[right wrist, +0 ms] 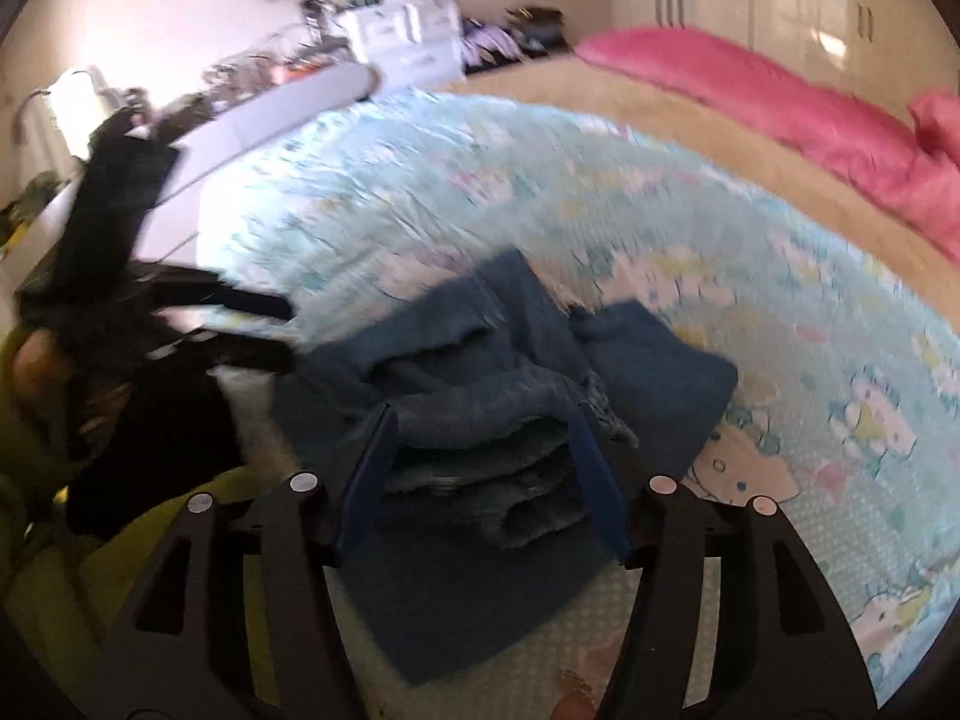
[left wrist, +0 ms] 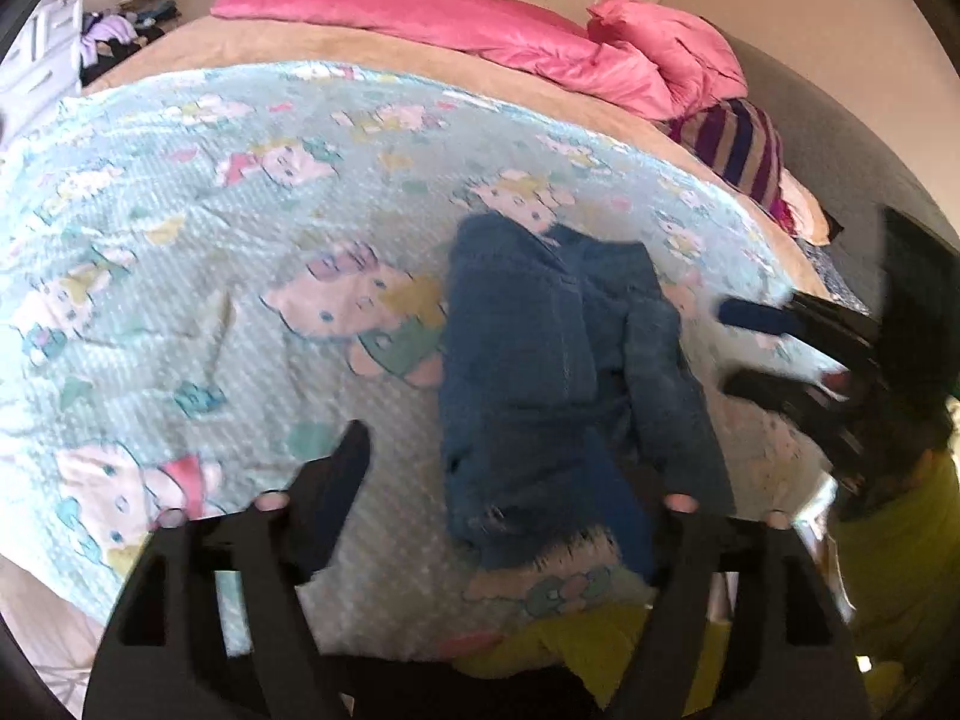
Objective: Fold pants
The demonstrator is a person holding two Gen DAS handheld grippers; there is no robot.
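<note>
Blue denim pants (left wrist: 528,348) lie folded into a thick bundle on a light blue cartoon-cat blanket (left wrist: 210,228) spread over the bed. My left gripper (left wrist: 510,450) hovers over the bundle's near end, jaws wide; denim hides its right fingertip. In the right wrist view the left gripper (right wrist: 270,330) stands left of the pants (right wrist: 654,378) with only blanket (right wrist: 420,180) between its fingers. My right gripper (right wrist: 486,444) is above the stacked folds with its blue pads apart. From the left wrist view the right gripper (left wrist: 744,348) is clear of the denim, with nothing between its fingers.
A pink duvet (left wrist: 468,30) and a striped pillow (left wrist: 738,144) lie at the far side of the bed. White drawers (right wrist: 402,36) with clutter stand beyond the bed's end. A person's yellow-green garment (left wrist: 900,546) is close at the near edge.
</note>
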